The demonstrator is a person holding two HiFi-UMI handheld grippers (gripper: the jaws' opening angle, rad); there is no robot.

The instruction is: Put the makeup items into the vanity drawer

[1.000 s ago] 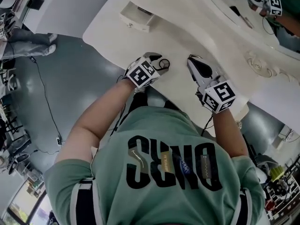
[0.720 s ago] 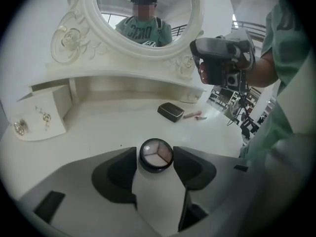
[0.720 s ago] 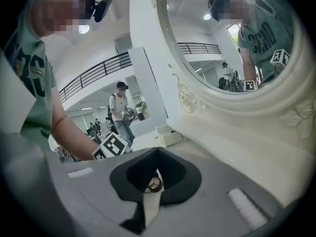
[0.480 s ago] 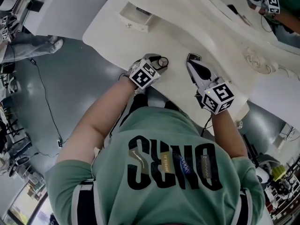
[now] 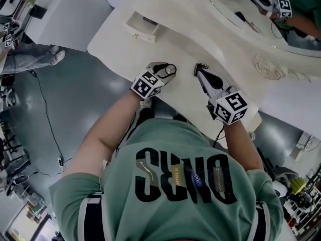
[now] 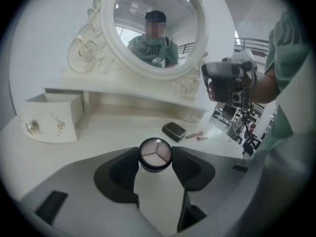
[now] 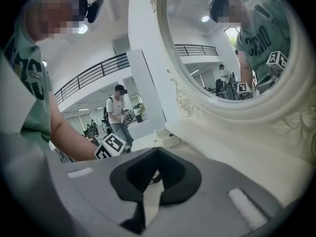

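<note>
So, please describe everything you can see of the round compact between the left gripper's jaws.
The round compact is a disc with a glossy black, plastic-looking rim and three pale wedge-shaped pans, pinkish and whitish. It faces up above the white vanity top. The jaws of the left gripper have just been closing; their dark pads touch its rim on both sides. Whether it rests on the top is unclear.

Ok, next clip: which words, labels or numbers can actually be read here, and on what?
Green shirt: big black letters, upside down in the head view, roughly "DNCS"; the middle letters are unsure.
Small shirt patches: too small to read.
Marker cubes: square codes only, no letters.
Round compact: no print visible.
</note>
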